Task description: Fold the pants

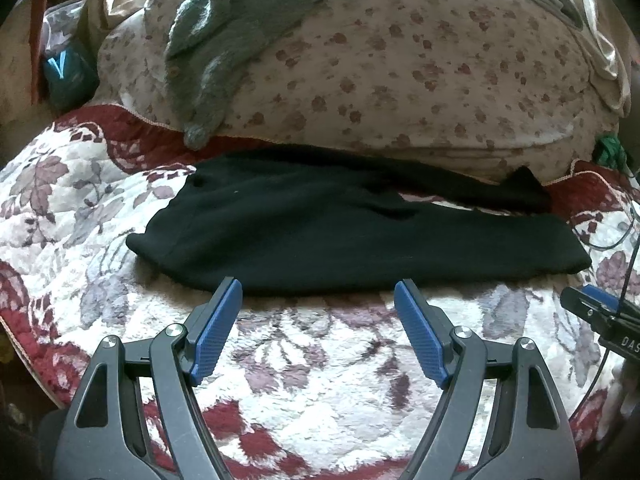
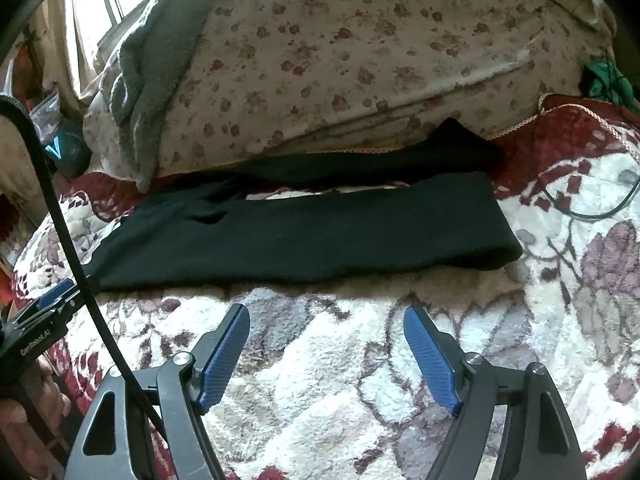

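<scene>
Black pants [image 1: 340, 232] lie flat on a red and white floral blanket [image 1: 320, 360], waist to the left and legs running right. The two legs are slightly apart, with blanket showing between them. My left gripper [image 1: 318, 284] is open and empty, its tips just short of the pants' near edge. My right gripper [image 2: 326, 310] is open and empty, a little in front of the near leg of the pants [image 2: 320, 236]. The right gripper also shows in the left wrist view [image 1: 600, 308] at the right edge, and the left gripper in the right wrist view [image 2: 48, 300] at the left edge.
A large flower-print pillow [image 1: 400, 68] lies right behind the pants, with a grey-green towel [image 1: 216, 40] draped over it. A black cable [image 2: 580, 208] loops on the blanket past the leg ends. Another cable [image 2: 72, 240] crosses the right wrist view at the left.
</scene>
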Action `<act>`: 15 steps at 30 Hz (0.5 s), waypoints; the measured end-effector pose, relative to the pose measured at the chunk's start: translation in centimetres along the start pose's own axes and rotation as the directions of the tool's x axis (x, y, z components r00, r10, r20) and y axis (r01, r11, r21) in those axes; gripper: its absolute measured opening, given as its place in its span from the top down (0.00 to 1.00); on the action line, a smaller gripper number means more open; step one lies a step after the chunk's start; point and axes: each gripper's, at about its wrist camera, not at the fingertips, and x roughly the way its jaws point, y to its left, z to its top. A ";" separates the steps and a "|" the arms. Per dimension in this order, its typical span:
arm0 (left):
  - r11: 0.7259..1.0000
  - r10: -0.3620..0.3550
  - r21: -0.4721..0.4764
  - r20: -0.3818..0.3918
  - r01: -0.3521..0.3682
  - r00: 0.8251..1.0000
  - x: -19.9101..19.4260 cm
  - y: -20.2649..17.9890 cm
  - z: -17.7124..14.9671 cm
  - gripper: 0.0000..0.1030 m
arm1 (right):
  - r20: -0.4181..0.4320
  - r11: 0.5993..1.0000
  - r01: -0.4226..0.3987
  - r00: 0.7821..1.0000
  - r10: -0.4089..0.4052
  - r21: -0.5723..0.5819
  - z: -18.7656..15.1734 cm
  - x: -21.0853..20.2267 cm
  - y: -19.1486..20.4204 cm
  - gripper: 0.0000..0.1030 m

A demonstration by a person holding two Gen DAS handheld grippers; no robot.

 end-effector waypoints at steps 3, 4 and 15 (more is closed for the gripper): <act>0.999 -0.021 -0.024 -0.020 0.021 1.000 0.5 1.2 0.1 0.23 | -0.004 1.000 0.000 1.000 0.000 0.012 0.0 0.2 -0.4 0.24; 0.999 -0.021 -0.031 -0.021 0.021 1.000 0.6 1.7 0.0 0.23 | -0.006 1.000 0.002 1.000 -0.002 0.015 0.0 0.3 -0.7 0.24; 0.974 0.036 -0.220 -0.081 -0.054 0.996 2.5 10.5 -0.3 0.23 | -0.014 0.993 0.001 1.000 0.001 0.119 0.0 1.4 -4.9 0.24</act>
